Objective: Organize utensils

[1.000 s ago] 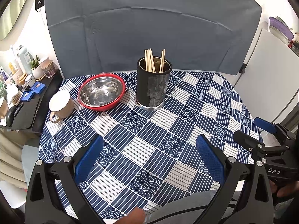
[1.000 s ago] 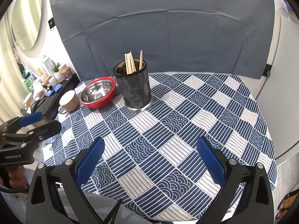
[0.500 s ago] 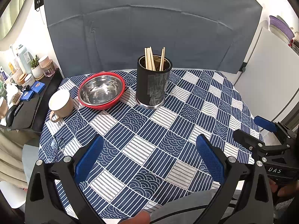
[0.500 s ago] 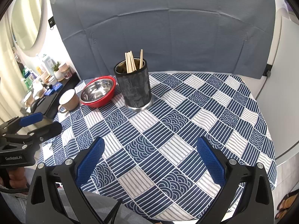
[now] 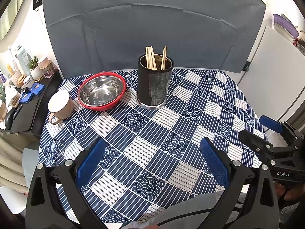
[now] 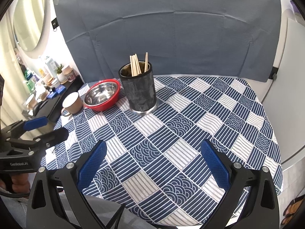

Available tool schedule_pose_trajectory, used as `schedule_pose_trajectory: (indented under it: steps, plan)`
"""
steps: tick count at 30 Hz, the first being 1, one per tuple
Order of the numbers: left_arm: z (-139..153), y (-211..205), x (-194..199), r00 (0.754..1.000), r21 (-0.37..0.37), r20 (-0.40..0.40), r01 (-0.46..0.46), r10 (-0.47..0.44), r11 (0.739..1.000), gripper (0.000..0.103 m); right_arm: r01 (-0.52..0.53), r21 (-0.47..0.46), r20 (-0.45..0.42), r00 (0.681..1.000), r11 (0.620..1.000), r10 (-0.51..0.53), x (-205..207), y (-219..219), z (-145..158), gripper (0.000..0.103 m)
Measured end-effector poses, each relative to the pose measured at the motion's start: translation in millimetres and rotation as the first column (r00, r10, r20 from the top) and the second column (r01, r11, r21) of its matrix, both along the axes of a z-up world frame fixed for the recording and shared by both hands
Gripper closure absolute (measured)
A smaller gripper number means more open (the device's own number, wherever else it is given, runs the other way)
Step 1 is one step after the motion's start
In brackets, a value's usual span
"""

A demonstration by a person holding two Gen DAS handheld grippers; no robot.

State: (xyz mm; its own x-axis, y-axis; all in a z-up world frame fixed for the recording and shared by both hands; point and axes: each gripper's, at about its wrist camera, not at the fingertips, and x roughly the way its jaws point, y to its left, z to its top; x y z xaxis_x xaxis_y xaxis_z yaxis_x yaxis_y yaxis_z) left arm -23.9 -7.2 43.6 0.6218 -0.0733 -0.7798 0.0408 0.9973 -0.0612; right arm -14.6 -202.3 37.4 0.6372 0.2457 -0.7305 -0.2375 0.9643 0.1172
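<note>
Both tongs (image 5: 152,159) (image 6: 153,156) gape, seemingly above tablecloth (image 5: 190,103).

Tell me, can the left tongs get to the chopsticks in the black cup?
Probably yes. The left tongs are open and empty, only bare tablecloth lies ahead, and the chopsticks stick up above the black cup.

Two wrist cameras, both at the near edge of the table, facing the grey backdrop.

The left view sits lower left, its own fingers (image 5: 91,164) low in frame; the right gripper (image 5: 266,131) shows at 3 o'clock; the right view sees the left gripper (image 6: 45,127) at 9 o'clock; both share the holder (image 5: 155,85) toward 12 o'clock, well off.
</note>
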Motion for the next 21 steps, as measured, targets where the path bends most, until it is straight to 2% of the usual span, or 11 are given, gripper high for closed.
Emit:
schedule_pose_trajectory:
  steps: [13, 21]
  plan:
    - [-0.6, 0.7, 0.5, 1.000, 0.005, -0.002, 0.004, -0.004, 1.000, 0.006, -0.013, -0.004, -0.001, 1.000, 1.000, 0.013, 1.5, 1.4, 2.2, 0.008]
    - [-0.7, -1.5, 1.4, 1.000, 0.009, -0.008, 0.011, -0.011, 1.000, 0.006, 0.014, 0.016, 0.002, 1.000, 1.000, -0.014, 1.5, -5.5, 2.3, 0.008]
